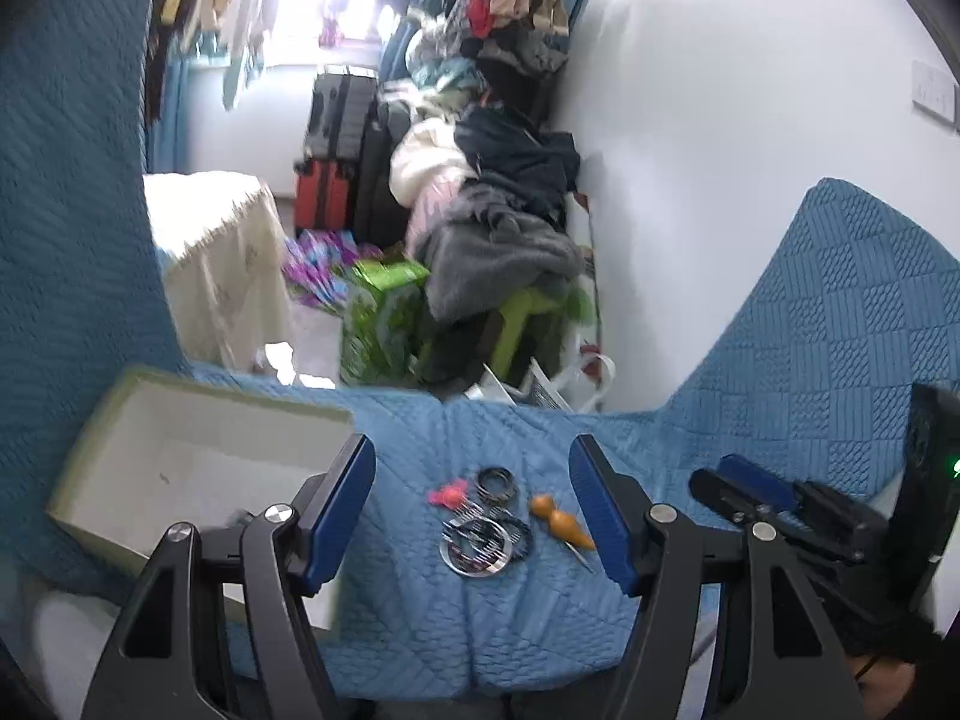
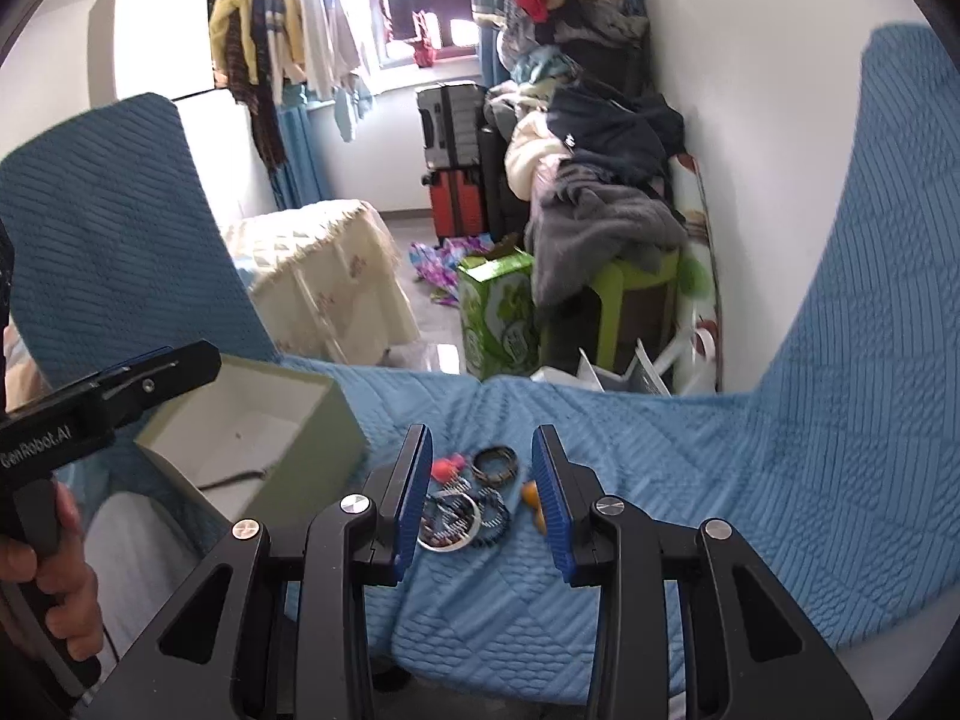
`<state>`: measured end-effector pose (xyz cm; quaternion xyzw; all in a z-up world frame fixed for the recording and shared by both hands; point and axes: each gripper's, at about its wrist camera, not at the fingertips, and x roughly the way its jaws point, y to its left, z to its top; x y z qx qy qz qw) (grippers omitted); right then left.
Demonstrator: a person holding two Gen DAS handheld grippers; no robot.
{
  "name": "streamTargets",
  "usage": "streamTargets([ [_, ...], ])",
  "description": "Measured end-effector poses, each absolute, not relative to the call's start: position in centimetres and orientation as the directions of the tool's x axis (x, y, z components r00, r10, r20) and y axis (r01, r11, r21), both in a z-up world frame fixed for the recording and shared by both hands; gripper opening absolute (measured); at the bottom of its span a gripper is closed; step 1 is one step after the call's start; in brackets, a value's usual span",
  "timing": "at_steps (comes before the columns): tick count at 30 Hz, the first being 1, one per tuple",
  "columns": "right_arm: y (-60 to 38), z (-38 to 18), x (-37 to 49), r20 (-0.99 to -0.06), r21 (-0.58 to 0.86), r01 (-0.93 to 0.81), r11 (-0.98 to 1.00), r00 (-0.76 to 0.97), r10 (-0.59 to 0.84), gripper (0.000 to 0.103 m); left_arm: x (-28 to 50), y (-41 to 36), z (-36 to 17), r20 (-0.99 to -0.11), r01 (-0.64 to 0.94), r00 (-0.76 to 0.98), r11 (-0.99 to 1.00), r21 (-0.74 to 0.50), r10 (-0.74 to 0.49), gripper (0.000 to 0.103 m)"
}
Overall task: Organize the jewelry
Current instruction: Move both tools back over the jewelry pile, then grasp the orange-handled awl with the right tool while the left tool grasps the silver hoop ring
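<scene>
A cluttered bedroom is showing behind the scene: clothes are hanging by a bright window, suitcases [image 2: 456, 150] are standing against the far wall, and a heap of garments is lying at about one o'clock. In front, a blue quilted cover [image 1: 420, 630] is spreading over a soft seat, and it is serving as the working surface.

On this cover a small pile of jewelry [image 1: 486, 522] is lying: dark beaded bracelets, a shiny metal bangle and a pink piece, with an orange wooden-handled tool [image 1: 561, 521] just beside it at three o'clock. An open pale green cardboard box with white inside [image 1: 180, 456] is sitting at about nine o'clock from the pile; I judge it is placed there to receive the pieces, so near that the carrying is short.

The left gripper [image 1: 471, 510] is standing with jaws wide apart, framing the pile and holding nothing. The right gripper [image 2: 483, 498] is only partly spread, its blue pads apart, and nothing is between them. Both are pointing down toward the pile, which probably means a first pick is being prepared.
</scene>
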<state>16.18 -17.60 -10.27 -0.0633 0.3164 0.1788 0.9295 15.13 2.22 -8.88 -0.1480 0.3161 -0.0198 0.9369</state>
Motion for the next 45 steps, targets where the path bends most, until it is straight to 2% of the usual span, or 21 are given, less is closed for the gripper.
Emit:
streamTargets([
  [11,-21.4,-17.8,18.9,-0.693,0.011,-0.299,0.954,0.685,0.223,0.032,19.4,-1.4,-17.1,-0.687,-0.031,0.699,0.951,-0.306,-0.198,0.065],
  [13,-21.9,-19.1,19.6,-0.715,0.020,-0.295,0.955,0.664,0.220,0.032,20.2,-1.8,-18.6,-0.710,-0.031,0.669,0.946,-0.321,-0.219,0.056],
  [17,-22.2,-20.9,21.4,-0.749,0.054,-0.311,0.949,0.616,0.245,0.032,21.4,-2.7,-20.9,-0.735,-0.038,0.642,0.947,-0.318,-0.221,0.055],
  [19,-21.9,-21.6,22.3,-0.759,0.068,-0.333,0.941,0.595,0.265,0.032,22.1,-3.1,-21.9,-0.749,-0.035,0.624,0.949,-0.314,-0.224,0.046],
  [22,-21.4,-22.6,23.5,-0.774,0.077,-0.357,0.931,0.567,0.282,0.032,23.4,-3.4,-23.7,-0.769,-0.038,0.592,0.945,-0.325,-0.241,0.043],
  [25,-20.8,-23.7,25.1,-0.794,0.055,-0.382,0.922,0.544,0.272,0.032,24.6,-3.8,-25.4,-0.780,-0.027,0.561,0.936,-0.351,-0.277,0.030],
  [30,-20.7,-25.5,27.6,-0.820,0.067,-0.406,0.911,0.498,0.282,0.027,26.3,-4.7,-27.1,-0.789,0.003,0.529,0.930,-0.367,-0.313,0.027],
  [33,-20.4,-26.2,28.5,-0.828,0.093,-0.426,0.900,0.469,0.307,0.027,27.2,-5.3,-28.2,-0.801,0.015,0.501,0.929,-0.371,-0.328,0.017],
  [42,-19.8,-26.9,29.1,-0.841,0.086,-0.458,0.885,0.443,0.311,0.027,28.3,-5.9,-29.8,-0.818,0.046,0.484,0.943,-0.330,-0.310,0.009],
  [45,-19.4,-27.4,29.0,-0.858,0.078,-0.469,0.880,0.418,0.299,0.028,28.1,-6.9,-29.7,-0.835,0.083,0.481,0.962,-0.261,-0.268,0.009],
])
